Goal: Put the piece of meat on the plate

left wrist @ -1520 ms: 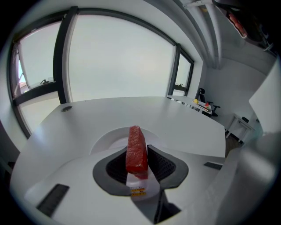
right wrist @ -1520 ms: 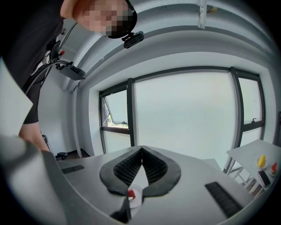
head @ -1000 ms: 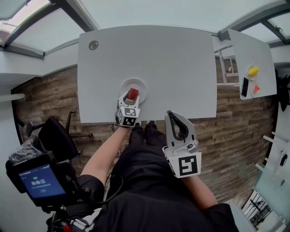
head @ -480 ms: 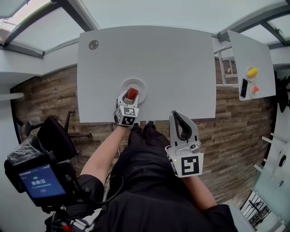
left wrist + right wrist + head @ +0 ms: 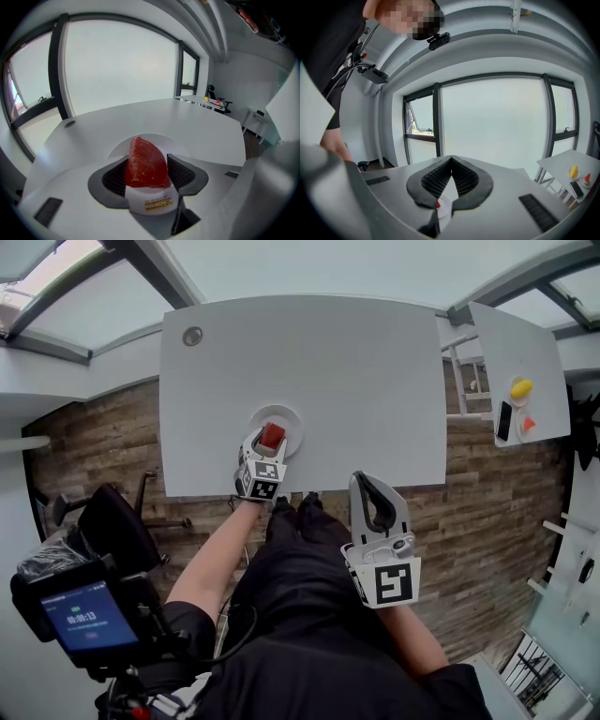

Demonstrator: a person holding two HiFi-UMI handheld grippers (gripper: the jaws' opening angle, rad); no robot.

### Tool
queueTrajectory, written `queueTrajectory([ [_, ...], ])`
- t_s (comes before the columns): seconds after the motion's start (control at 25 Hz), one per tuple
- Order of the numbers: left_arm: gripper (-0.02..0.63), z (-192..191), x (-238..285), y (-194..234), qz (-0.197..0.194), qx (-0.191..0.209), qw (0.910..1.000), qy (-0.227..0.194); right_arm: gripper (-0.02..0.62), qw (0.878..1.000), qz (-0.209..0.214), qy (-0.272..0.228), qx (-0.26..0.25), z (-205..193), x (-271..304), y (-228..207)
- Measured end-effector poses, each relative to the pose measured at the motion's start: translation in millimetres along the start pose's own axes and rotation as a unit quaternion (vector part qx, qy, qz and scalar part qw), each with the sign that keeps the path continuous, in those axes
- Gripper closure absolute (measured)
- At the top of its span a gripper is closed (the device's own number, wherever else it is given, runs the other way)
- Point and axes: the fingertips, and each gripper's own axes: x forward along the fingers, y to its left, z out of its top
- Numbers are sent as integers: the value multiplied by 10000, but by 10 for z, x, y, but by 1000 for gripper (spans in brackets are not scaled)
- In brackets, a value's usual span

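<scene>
A red piece of meat (image 5: pixel 272 435) stands on the white plate (image 5: pixel 292 417) near the front edge of the white table (image 5: pixel 309 362). My left gripper (image 5: pixel 270 442) reaches over that edge and straddles the meat. In the left gripper view the meat (image 5: pixel 146 161) stands between the dark pads (image 5: pixel 183 174) above the plate (image 5: pixel 161 139). The jaws have just been opening, and the pads flank the meat loosely. My right gripper (image 5: pixel 369 483) hangs off the table over the person's lap, its jaws (image 5: pixel 451 161) shut on nothing.
A round grommet (image 5: pixel 192 335) sits in the table's far left corner. A second white table (image 5: pixel 525 343) at the right carries a yellow object (image 5: pixel 523 387), a phone (image 5: pixel 506 420) and a small orange item (image 5: pixel 530 424). A black chair (image 5: pixel 112 521) stands at lower left.
The right gripper has shifted slightly right and toward the person. The left gripper has stayed at the plate with the meat between its jaws.
</scene>
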Motion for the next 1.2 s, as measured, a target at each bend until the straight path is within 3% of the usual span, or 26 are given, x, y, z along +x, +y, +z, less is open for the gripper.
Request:
queueTrajectory([
  [0.16,343,-69,14,29,-15,-169,9998,70,591,10000,24,-21,4,12,1,20],
  [0.4,330,-63,22,21,-5,-31,9999,145,591,10000,10,12,36,3,-17,9],
  [0.56,324,-93,43,19,-76,-163,9997,157,591,10000,-5,30,35,-4,-37,15],
  [0.88,324,-43,21,-15,-15,267,9995,160,591,10000,-33,55,62,-22,-64,29],
  [1.2,308,-31,41,-36,-58,122,9998,166,591,9999,-76,76,130,-51,-97,32],
])
